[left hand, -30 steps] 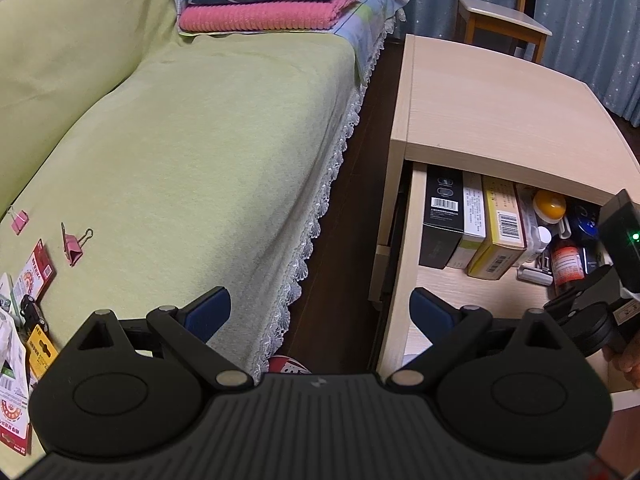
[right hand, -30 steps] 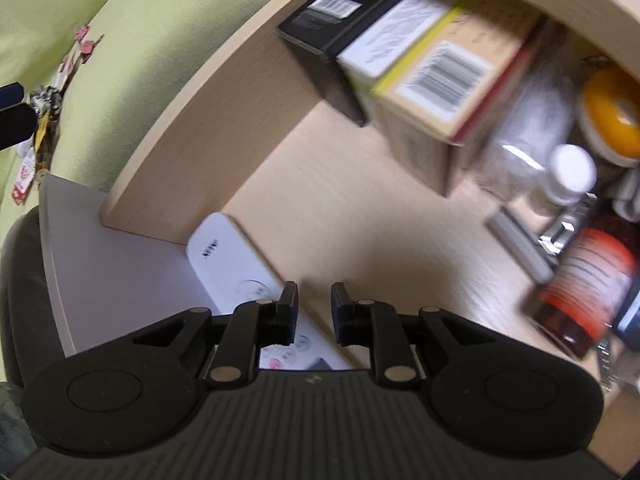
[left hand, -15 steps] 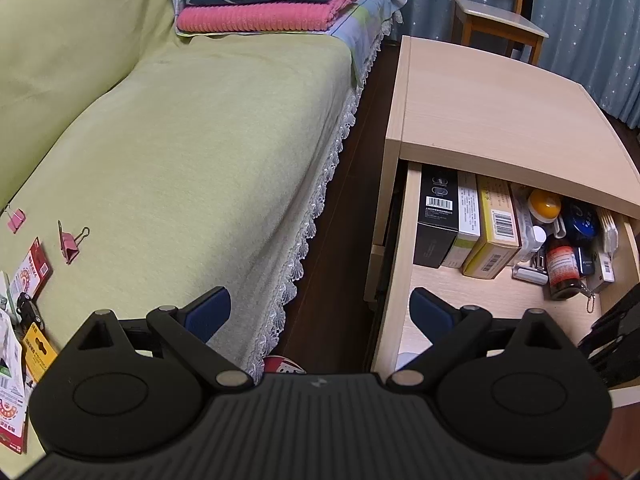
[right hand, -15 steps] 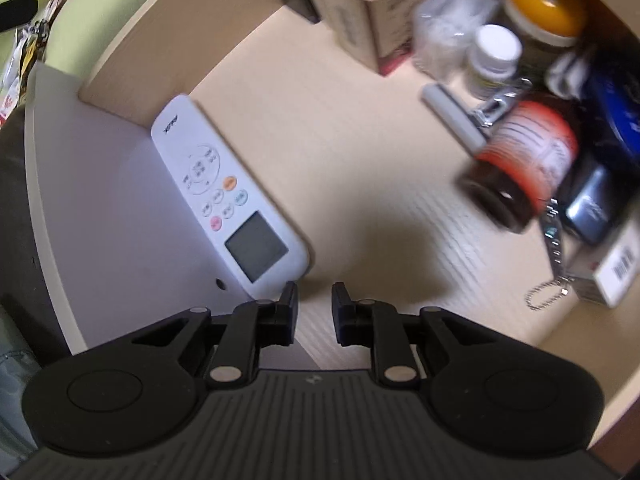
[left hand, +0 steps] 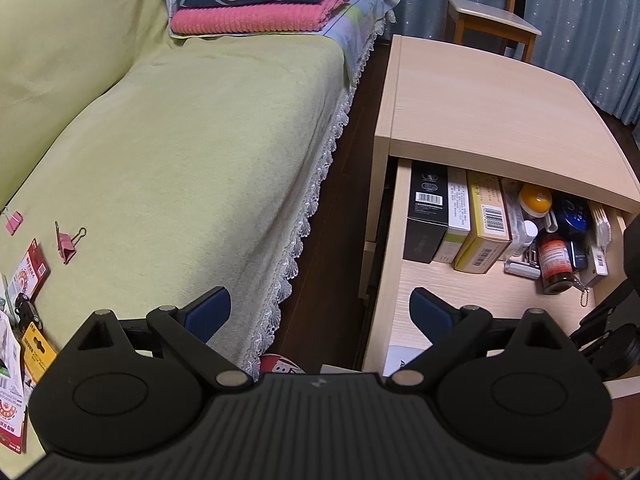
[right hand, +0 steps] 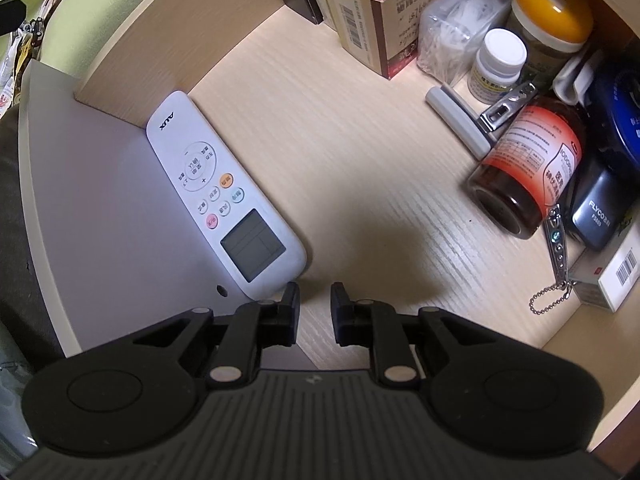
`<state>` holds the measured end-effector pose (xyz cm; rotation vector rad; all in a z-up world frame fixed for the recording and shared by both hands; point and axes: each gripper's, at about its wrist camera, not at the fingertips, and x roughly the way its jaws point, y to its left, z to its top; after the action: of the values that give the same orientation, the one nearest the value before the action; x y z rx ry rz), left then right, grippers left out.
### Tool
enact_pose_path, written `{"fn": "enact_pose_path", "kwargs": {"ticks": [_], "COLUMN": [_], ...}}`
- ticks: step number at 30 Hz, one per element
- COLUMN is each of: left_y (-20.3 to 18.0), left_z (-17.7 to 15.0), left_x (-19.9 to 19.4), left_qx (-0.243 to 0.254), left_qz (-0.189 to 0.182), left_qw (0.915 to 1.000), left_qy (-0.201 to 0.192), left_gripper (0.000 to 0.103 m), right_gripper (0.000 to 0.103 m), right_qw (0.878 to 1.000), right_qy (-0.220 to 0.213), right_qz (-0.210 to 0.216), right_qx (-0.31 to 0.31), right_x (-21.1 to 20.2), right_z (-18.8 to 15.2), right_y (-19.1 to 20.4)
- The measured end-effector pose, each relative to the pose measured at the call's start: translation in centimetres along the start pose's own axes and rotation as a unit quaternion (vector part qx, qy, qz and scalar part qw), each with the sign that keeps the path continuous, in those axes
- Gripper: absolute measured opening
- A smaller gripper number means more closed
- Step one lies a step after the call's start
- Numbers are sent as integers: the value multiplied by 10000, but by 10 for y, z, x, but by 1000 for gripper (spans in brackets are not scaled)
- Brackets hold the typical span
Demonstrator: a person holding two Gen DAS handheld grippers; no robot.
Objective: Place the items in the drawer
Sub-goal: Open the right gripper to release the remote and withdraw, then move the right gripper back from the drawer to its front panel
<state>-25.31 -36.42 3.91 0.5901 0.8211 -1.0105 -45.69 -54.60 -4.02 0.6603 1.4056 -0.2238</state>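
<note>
Open drawer (right hand: pixel 304 128) with white remote control (right hand: pixel 224 200) laid inside.

Remote: white, AUX-branded, face up, flat on the drawer floor at the 9 o'clock side of the right wrist view, against the drawer's front panel, screen end toward 6 o'clock. Drawer: light wood, pulled out; boxes, bottles and jars crowd its 12 to 3 o'clock area.

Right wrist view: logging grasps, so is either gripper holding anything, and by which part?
Nothing is held. The right gripper and left gripper are empty; the remote lies free in the drawer.
</note>
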Motion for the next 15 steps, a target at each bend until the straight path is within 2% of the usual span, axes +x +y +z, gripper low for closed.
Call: {"fn": "enact_pose_path", "kwargs": {"ticks": [5, 8, 10, 12, 14, 15], "left_y": [-7, -10, -11, -9, -7, -7], "left_z": [-1, -2, -3, -3, -5, -6], "left_x": [-1, -3, -4, -7, -9, -10], "left_qx": [106, 176, 215, 231, 245, 294], "left_qz": [-51, -82, -120, -177, -278, -320], "left_qw": [9999, 9998, 9997, 9996, 9993, 9990], "left_qy": [22, 18, 7, -31, -52, -63], "left_gripper": [97, 97, 97, 97, 97, 97], "right_gripper": [16, 18, 19, 23, 32, 32], "right_qw": [9999, 9993, 9976, 9924, 9832, 9768], "right_qy": [-95, -347, -630, -1103, -1628, -1900], "right_qz": [-50, -76, -201, -391, -569, -645], "right_qx": [48, 148, 214, 373, 593, 743], "right_x": [-1, -11, -24, -43, -63, -72], "right_z": [-2, -7, -14, -28, -45, -57], "right_y": [3, 5, 6, 6, 5, 5]}}
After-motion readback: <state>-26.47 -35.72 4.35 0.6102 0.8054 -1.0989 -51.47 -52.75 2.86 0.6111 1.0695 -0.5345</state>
